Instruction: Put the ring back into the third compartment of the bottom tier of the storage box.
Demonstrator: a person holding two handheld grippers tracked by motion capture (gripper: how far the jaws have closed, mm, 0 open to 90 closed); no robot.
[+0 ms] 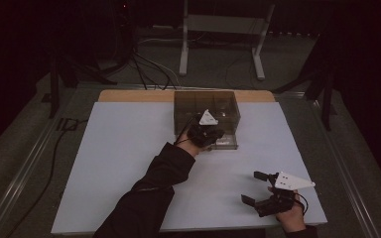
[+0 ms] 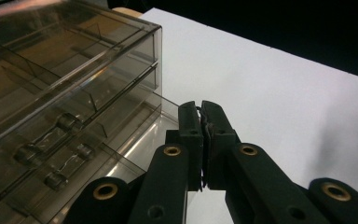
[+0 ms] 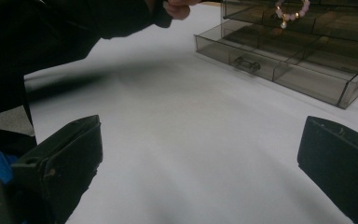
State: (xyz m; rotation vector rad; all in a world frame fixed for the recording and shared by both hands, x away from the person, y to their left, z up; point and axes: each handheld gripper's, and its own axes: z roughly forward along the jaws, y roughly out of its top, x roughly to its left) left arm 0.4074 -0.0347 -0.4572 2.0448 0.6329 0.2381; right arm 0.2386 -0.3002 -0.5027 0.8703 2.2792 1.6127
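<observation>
A smoky clear drawer box [image 1: 207,106] stands at the back middle of the white table top [image 1: 119,163]. Its bottom drawer [image 1: 225,143] is pulled out. My left gripper [image 1: 217,135] hovers at that drawer's front left. In the left gripper view its jaws [image 2: 201,116] are shut, with something thin pinched between them, beside the box [image 2: 65,56]. In the right gripper view a pink bead bracelet [image 3: 291,11] hangs above the open drawer [image 3: 279,70]. My right gripper [image 1: 252,187] rests low at the front right, open and empty, with its jaws [image 3: 200,140] wide apart.
The drawer has dividers and a small bar handle [image 3: 247,64]. A dark sleeve [image 1: 149,198] crosses the table's front middle. Beyond the table stand a white frame [image 1: 221,29] and floor cables [image 1: 149,69].
</observation>
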